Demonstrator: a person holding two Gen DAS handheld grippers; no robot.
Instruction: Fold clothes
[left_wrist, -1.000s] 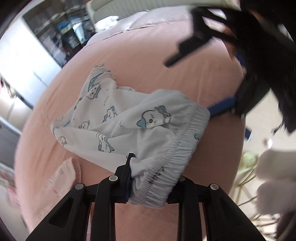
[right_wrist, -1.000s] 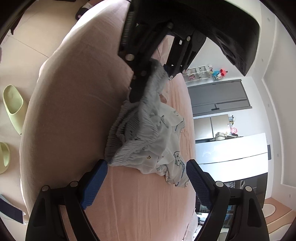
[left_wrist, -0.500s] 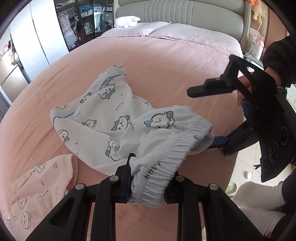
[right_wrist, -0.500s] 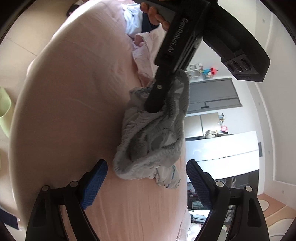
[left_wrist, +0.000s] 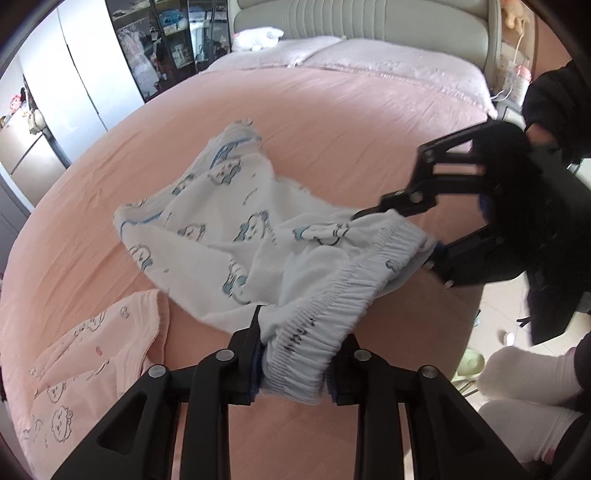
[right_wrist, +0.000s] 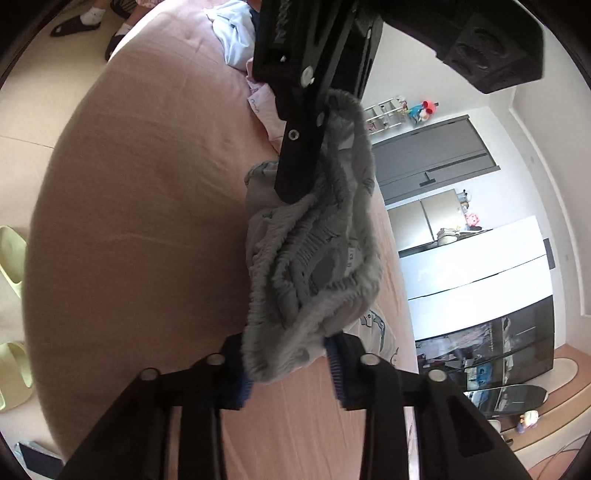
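White shorts (left_wrist: 258, 243) with a blue cartoon print lie partly on the pink bed (left_wrist: 332, 122), their elastic waistband (left_wrist: 332, 295) lifted. My left gripper (left_wrist: 295, 363) is shut on one end of the waistband. My right gripper (right_wrist: 288, 369) is shut on the other end; it also shows in the left wrist view (left_wrist: 413, 236) at the right. In the right wrist view the waistband (right_wrist: 314, 258) hangs bunched between the two grippers, and the left gripper (right_wrist: 306, 122) sits above it.
A pink printed garment (left_wrist: 81, 362) lies at the bed's near left. More clothes (right_wrist: 232, 33) lie at the bed's far end. Pillows (left_wrist: 388, 62) and headboard are beyond. Green slippers (right_wrist: 11, 258) are on the floor. The person's socked legs (left_wrist: 524, 398) are at right.
My right gripper has closed its wide-open jaws onto the waistband's free end. The waistband now stretches between both grippers, lifted off the bed.
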